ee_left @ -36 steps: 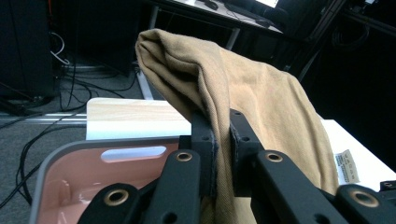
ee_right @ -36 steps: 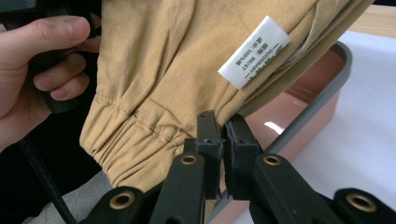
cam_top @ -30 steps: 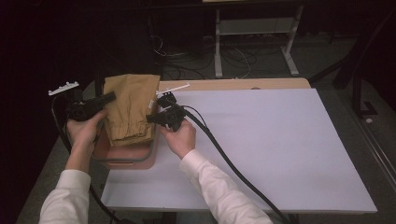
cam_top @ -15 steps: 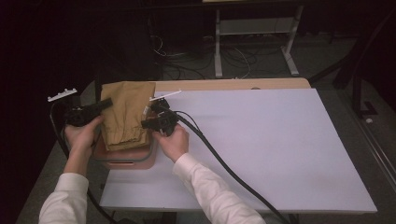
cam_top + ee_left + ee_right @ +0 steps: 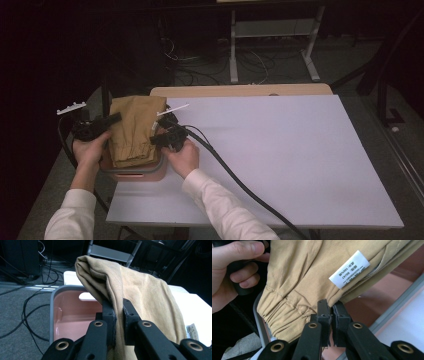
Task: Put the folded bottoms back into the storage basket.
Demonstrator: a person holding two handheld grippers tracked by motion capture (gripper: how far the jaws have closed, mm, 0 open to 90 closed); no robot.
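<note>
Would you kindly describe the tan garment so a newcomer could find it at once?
At the left end of the white table stands a pink plastic bin with a grey rim. Over it hangs the folded tan cloth garment, with an elastic cuff and a white sewn-in label.

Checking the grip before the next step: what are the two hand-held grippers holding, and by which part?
Both hold the tan garment over the pink bin: the left hand-held gripper pinches one side edge, the right hand-held gripper the opposite edge near the elastic cuff.
</note>
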